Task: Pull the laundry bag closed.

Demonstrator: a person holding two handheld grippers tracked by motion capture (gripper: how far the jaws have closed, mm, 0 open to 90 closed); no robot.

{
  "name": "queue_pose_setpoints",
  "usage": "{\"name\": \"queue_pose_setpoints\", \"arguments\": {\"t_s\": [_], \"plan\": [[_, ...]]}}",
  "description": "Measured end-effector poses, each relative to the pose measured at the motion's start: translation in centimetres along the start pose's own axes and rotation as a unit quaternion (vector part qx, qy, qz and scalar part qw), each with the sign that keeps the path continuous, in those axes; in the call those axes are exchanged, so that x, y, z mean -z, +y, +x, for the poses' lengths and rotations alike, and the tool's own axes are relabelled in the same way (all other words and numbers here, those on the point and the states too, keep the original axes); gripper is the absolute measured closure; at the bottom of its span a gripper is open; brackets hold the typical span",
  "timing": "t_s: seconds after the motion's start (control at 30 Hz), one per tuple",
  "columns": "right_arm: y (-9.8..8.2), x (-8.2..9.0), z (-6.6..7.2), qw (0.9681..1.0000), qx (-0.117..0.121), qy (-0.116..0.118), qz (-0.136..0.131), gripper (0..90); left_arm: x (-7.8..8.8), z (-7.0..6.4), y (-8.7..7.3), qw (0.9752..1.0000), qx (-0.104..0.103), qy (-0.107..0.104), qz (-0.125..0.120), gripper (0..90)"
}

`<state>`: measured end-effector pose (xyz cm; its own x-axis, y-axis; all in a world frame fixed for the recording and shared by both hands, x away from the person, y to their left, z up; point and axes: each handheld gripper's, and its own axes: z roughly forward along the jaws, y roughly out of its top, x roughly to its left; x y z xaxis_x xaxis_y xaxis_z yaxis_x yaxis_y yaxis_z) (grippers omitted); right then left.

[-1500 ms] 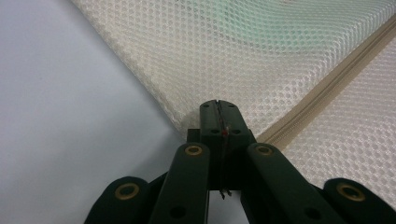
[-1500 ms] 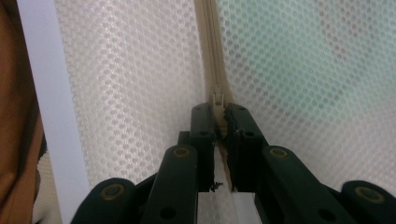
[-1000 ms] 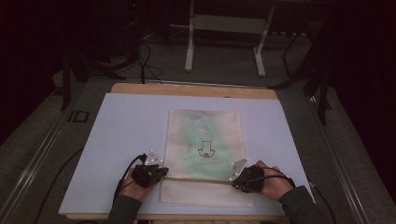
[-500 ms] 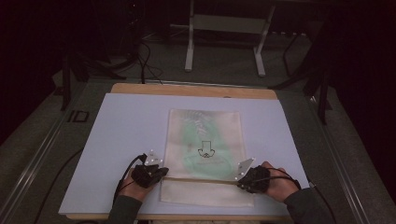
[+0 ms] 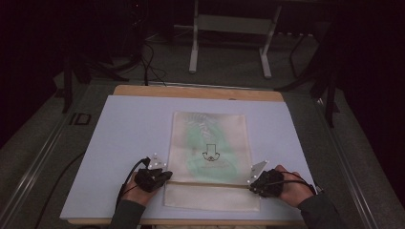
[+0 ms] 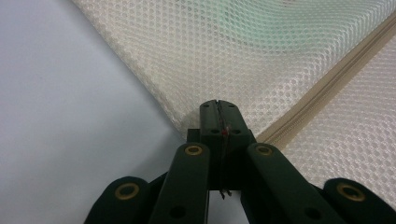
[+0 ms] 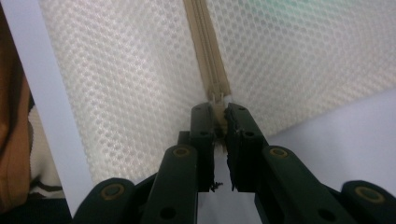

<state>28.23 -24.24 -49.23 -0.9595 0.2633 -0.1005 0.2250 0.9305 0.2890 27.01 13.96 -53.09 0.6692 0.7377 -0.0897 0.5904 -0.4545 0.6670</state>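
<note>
Cream mesh makes up the zippered bag (image 5: 210,157) that lies flat on the pale sheet (image 5: 124,138) covering the desk, nearer the front edge than the back and roughly midway between the left and right edges. Its long axis runs front to back, one short end toward the person and the other toward the far edge, while the zipper (image 5: 210,183) crosses it from side to side near the front end. From the high view a green shape shows through the mesh, with a small black printed mark (image 5: 209,153) over it, and the person's hands come in at the front edge, one at each end of the zipper line. The left gripper (image 6: 218,108) sits at the bag's left edge; its own view shows the jaws pressed fully together on the mesh corner right beside the zipper's end, a detail too small to read from above. The right gripper (image 7: 218,112) sits at the bag's right edge, and its view shows the jaws a narrow slit apart, clamped on the zipper's end piece, with the honeycomb weave (image 7: 126,79) spreading to either side and the wooden desk edge (image 7: 11,140) beyond the sheet.
</note>
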Motion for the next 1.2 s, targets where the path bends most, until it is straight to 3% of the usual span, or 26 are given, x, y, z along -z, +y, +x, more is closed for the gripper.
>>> {"name": "queue_pose_setpoints", "arguments": {"t_s": [0.23, 0.43, 0.6, 0.73, 0.87, 1.2], "plan": [[0.07, 0.07, -0.11, 1.0, 0.005, -0.003, 0.005, 82.3, 0.07, 0.05, -0.06, 1.0, 0.001, -0.005, 0.0, 89.5], [0.12, 0.12, -0.02, 0.9997, 0.007, -0.021, 0.008, 82.2, 0.1, -0.01, -0.09, 1.0, 0.001, -0.005, 0.0, 89.5], [0.1, -0.07, 0.01, 0.9998, 0.005, -0.018, 0.003, 80.9, 0.08, -0.12, -0.14, 1.0, -0.005, -0.002, -0.003, 89.3], [-0.02, -0.06, 0.02, 0.9998, -0.002, -0.018, -0.004, 74.5, 0.09, -0.08, -0.21, 1.0, -0.002, -0.004, -0.006, 89.0], [-0.23, 0.1, -0.08, 0.9998, -0.009, -0.014, -0.013, 67.9, 0.08, -0.47, -0.22, 0.9998, -0.017, 0.008, -0.008, 87.6], [0.1, -0.09, 0.11, 0.9996, -0.014, -0.008, -0.025, 61.7, 0.13, -0.49, -0.22, 0.9998, -0.018, 0.007, -0.008, 86.9]]}}
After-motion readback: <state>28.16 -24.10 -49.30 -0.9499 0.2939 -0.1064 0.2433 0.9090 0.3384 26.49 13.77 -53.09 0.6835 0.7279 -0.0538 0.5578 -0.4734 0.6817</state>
